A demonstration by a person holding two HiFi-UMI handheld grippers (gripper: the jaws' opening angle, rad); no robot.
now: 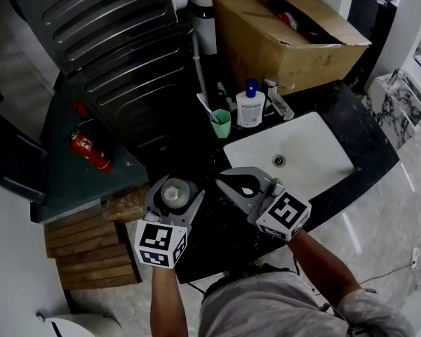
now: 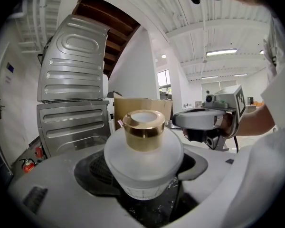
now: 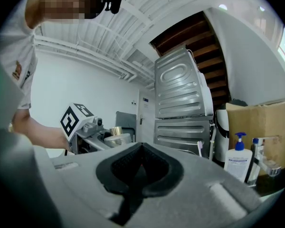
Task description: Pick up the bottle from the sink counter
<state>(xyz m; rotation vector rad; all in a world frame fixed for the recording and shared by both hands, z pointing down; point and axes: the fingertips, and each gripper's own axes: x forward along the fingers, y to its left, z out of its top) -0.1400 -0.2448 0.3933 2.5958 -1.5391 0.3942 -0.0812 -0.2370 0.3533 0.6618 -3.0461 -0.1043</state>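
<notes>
A squat frosted bottle (image 2: 143,163) with a gold cap (image 2: 143,129) sits upright between the jaws of my left gripper (image 2: 142,186), which is shut on its wide body. In the head view the bottle (image 1: 174,192) and left gripper (image 1: 174,196) hang off the left edge of the black counter (image 1: 351,118). My right gripper (image 1: 228,182) is beside it to the right, above the counter, shut with nothing in it. In the right gripper view its pads (image 3: 141,167) meet, and the held bottle (image 3: 116,137) shows at the left.
A white sink (image 1: 309,163) is set in the counter, with a faucet (image 1: 277,102) behind it. A blue-capped pump bottle (image 1: 250,107) and a green cup (image 1: 220,123) with a toothbrush stand by an open cardboard box (image 1: 281,37). A metal appliance (image 1: 119,41), red extinguisher (image 1: 91,151) and wooden steps (image 1: 91,244) lie left.
</notes>
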